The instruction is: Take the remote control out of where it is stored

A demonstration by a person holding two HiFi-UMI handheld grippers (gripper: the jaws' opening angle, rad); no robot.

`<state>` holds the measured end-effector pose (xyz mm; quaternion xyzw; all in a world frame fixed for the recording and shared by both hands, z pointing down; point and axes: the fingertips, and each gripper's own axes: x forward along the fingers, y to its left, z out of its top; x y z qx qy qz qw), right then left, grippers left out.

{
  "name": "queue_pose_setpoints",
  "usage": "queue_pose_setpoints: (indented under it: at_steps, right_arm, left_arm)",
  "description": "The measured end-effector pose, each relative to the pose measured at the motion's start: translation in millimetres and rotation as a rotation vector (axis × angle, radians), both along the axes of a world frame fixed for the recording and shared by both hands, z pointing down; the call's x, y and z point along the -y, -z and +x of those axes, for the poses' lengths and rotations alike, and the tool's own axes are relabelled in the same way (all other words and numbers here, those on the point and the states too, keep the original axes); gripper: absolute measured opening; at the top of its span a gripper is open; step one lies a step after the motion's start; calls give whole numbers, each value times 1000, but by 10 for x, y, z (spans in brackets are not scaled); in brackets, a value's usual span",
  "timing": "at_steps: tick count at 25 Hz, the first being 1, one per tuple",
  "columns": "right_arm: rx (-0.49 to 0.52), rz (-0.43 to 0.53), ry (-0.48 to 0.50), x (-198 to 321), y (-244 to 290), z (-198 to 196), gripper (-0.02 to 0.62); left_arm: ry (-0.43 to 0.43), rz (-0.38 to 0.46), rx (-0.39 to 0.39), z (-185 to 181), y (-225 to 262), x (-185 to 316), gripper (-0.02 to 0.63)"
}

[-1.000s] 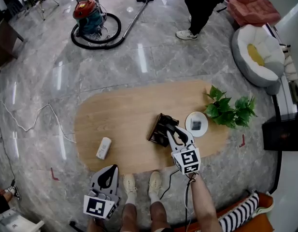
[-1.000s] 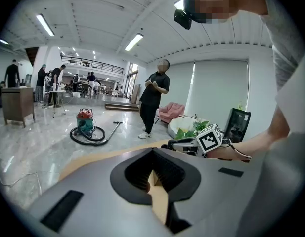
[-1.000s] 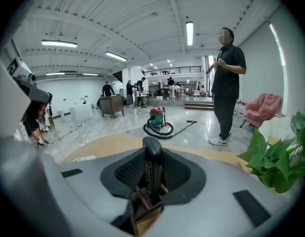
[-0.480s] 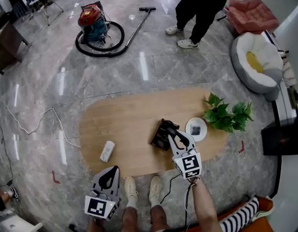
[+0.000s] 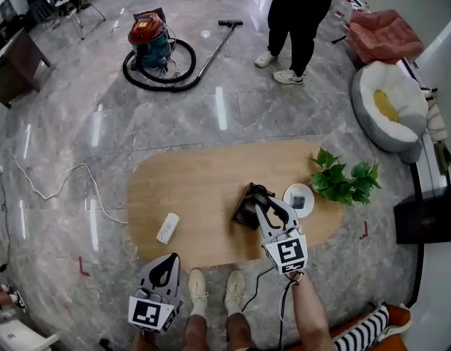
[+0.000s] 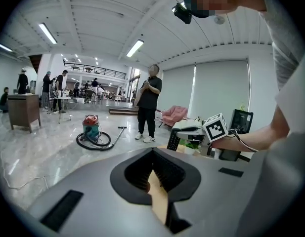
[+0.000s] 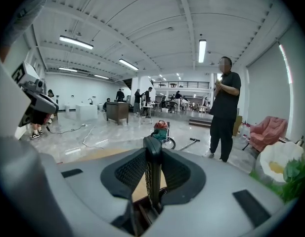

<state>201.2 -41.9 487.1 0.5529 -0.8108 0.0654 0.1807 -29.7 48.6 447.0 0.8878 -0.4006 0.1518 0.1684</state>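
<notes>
Since a second ago the right gripper (image 5: 260, 196) has risen over the single oval wooden table (image 5: 196, 189). It draws the one black remote control (image 7: 152, 177) up from the one black holder (image 5: 245, 212). Its jaws clamp the remote edge-on and point slightly downward. The left gripper (image 5: 171, 256), jaws together on nothing, hangs low off the near edge. One white remote (image 5: 167, 227) lies on the table.

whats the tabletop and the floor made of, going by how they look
Tabletop: probably light wood or a wood-look laminate, matt finish; it shows fine straight grain and no glare.
Floor: polished grey stone or marble-look tile, glossy; it shows pale veining, thin joint lines and bright streaks of reflected ceiling lights.
</notes>
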Motion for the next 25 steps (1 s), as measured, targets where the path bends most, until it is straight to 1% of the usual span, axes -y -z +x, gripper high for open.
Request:
queue_pose_setpoints:
  at_steps: [5,9,18,25]
  right_arm:
    - [-5,18,36,-26,113,-243,103]
    - [5,21,92,-72,101,-550,103]
    - [13,-16,205,-218,-170,-1219,103]
    - [22,-29,231,-287,-322,-1509,103]
  left_arm:
    - [33,9,10,-214,34,-46,6]
    - [69,11,14,-404,11,-112,5]
    - [130,-23,2,-777,-224,-311,6]
    - [137,-32,4,-956,-318,-388,6]
